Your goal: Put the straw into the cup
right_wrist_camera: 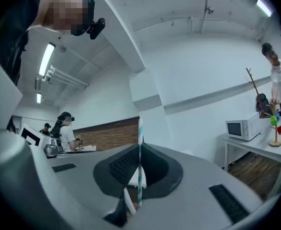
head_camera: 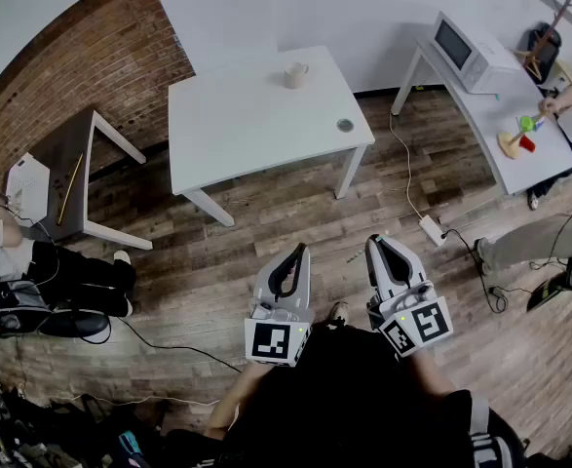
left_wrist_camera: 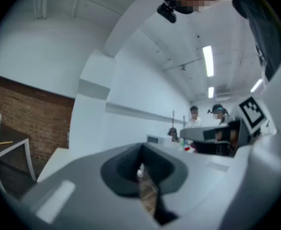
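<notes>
Two tongs are held low in the head view, side by side and apart, over a wooden floor (head_camera: 266,213): the left tongs (head_camera: 301,253) and the right tongs (head_camera: 376,244), each carrying one marker cube. In the left gripper view the left tongs are seen closed, pad against pad, with nothing gripped between them. In the right gripper view the right tongs are clamped on one straw (right_wrist_camera: 140,147), white with teal stripes, which is held upright and rises above the pads. One cup (head_camera: 295,75) is set upright near the far edge of a white counter (head_camera: 237,125), well apart from both tongs; what it holds cannot be told. One small round disc (head_camera: 345,125) lies near that counter's right edge, apart from the cup. A second counter (head_camera: 480,105) is seen to the right, with one microwave (head_camera: 466,52) on it and a few small coloured things towards its nearer end. A third, grey counter (head_camera: 81,154) is placed at the left beside a brick wall (head_camera: 91,57). Two people are seen at the edges of the head view, one at the left and one at the right
</notes>
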Available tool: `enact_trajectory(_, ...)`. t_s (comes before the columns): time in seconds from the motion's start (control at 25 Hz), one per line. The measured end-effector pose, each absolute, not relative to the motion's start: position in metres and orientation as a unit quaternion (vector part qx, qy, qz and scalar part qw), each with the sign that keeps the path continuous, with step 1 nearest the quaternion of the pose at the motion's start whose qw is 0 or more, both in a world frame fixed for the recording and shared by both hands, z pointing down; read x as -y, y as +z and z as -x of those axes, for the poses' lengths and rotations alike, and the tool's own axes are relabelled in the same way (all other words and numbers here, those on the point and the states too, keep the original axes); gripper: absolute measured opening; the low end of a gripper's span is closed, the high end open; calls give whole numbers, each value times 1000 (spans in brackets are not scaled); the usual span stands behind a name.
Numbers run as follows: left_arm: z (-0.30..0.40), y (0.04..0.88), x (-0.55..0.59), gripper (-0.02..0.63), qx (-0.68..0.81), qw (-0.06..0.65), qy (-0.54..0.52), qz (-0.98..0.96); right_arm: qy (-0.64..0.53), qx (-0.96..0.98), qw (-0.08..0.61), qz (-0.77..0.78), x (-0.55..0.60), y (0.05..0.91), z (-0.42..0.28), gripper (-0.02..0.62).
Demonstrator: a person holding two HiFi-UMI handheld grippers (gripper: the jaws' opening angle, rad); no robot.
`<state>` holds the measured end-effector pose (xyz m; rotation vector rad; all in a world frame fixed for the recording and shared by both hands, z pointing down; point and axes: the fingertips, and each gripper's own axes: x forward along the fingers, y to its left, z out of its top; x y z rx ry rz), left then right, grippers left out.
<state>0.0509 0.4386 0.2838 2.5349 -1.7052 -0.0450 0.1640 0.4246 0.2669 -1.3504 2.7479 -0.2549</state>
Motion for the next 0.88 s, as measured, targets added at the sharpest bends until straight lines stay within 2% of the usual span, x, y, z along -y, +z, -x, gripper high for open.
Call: enact_trajectory(0.88, -21, 287, -446, 5, 549, 45, -24, -835, -82, -892, 36, 443, -432, 269, -129, 14)
